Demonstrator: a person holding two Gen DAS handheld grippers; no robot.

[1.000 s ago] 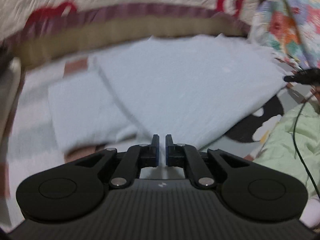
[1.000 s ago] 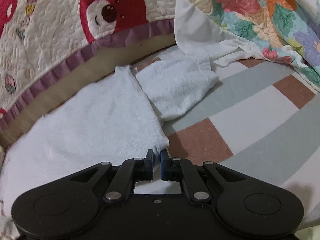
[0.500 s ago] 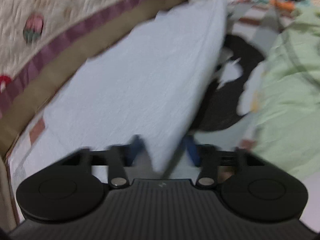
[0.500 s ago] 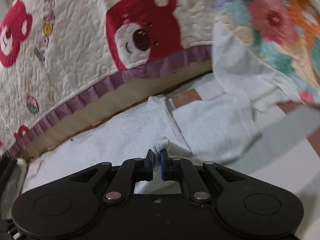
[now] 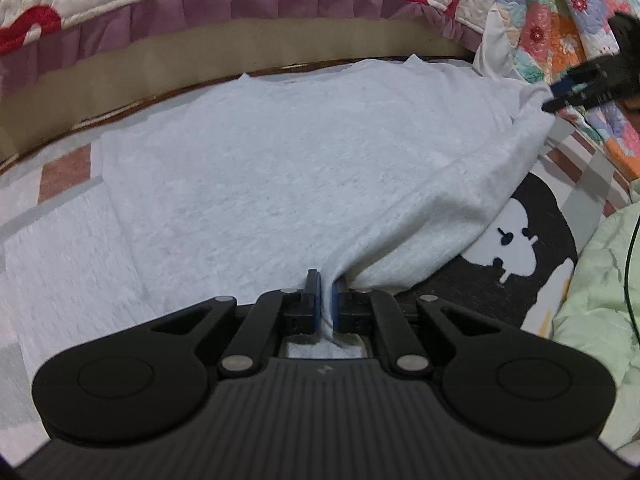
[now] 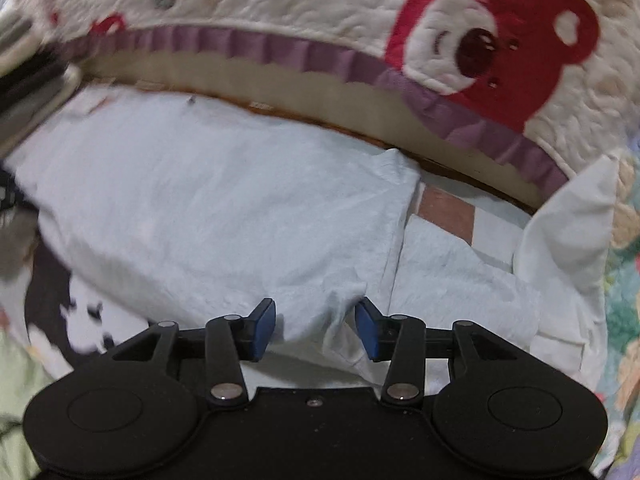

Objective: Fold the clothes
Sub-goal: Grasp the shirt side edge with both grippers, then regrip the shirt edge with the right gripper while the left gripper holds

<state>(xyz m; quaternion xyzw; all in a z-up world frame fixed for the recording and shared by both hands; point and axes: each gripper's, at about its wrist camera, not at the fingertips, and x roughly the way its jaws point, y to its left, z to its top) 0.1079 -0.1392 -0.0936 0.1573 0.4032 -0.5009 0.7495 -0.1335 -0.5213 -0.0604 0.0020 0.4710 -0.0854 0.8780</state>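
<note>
Now | white garment (image 5: pixel 280 168) lengthwise left-right | left gripper (image 5: pixel 329 300) fingers pinching hem | right gripper (image 6: pixel 316 328) fingers wide

Right claw (image 6: pixel 316 326) had its jaws spread apart, blue pads (image 6: pixel 264 326) either side of a bunched corner of the white garment (image 6: pixel 208 224), not clamping it. Garment lay across a striped sheet (image 6: pixel 448 216); a sleeve (image 6: pixel 452 272) lay flat to the right. Bear quilt (image 6: pixel 476 40) with purple trim ran behind.

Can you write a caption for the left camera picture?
Left gripper pinches the white garment's edge.
</note>
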